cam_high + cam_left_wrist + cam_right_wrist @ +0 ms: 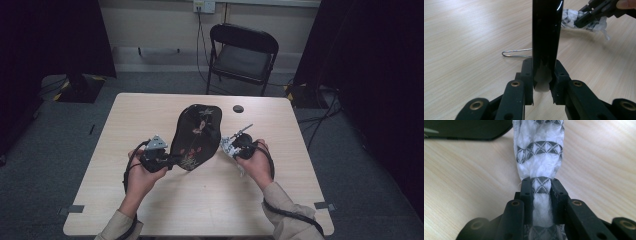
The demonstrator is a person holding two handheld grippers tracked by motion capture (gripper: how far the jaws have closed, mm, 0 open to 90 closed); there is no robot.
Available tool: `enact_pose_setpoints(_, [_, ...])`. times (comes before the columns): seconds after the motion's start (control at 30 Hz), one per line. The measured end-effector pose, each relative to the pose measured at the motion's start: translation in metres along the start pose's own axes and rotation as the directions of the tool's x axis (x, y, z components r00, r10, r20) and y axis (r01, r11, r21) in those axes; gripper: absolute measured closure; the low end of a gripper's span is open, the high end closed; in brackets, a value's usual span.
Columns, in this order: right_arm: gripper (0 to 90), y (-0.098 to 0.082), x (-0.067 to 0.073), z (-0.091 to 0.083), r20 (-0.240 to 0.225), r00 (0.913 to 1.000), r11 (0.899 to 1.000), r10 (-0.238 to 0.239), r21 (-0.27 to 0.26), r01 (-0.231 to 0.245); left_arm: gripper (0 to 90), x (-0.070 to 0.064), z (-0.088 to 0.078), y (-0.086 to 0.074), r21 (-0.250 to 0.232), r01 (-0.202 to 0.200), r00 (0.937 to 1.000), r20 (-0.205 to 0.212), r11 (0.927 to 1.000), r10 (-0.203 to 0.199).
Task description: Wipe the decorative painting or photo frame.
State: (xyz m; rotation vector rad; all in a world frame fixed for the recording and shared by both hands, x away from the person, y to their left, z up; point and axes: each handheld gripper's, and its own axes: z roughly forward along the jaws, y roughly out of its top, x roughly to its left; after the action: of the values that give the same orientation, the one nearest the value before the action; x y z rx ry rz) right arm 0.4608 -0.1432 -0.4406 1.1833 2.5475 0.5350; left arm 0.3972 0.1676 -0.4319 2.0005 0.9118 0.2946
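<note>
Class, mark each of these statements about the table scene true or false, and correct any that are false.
1. The left claw is clamped on the edge of a black embroidered pouch. True.
2. The right claw holds a plain red cloth. False: it grips a white cloth with a grey diamond pattern.
3. A thin bent wire lies on the wooden table behind the pouch's edge. True.
4. The folding chair beyond the table is white. False: it is black.
5. Both claws hang open and empty. False: each is shut on something.
</note>
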Motion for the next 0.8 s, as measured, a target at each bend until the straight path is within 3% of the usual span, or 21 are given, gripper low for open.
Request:
enact_pose_setpoints(0.43, [75.7, -0.01, 0.01, 0.006, -0.023, 0.9994, 1.0, -0.027, 0.009, 0.027, 72.6, 0.0, -0.003, -0.002, 0.015, 0.012, 0.9998, -0.018, 0.9998, -0.012])
enact_pose_setpoints(0.57, [75.6, -0.015, 0.009, 0.005, -0.019, 0.9993, 0.999, -0.032, 0.001, 0.032, 66.1, 0.001, -0.006, -0.005, 0.014, 0.032, 0.999, -0.03, 0.9994, -0.032])
enact_pose_setpoints(0.8, [75.3, -0.021, 0.0, 0.001, 0.01, 1.0, 1.0, -0.001, -0.01, 0.001, 45.0, 0.004, -0.011, -0.01, 0.044, 0.052, 0.9967, -0.065, 0.9977, -0.049])
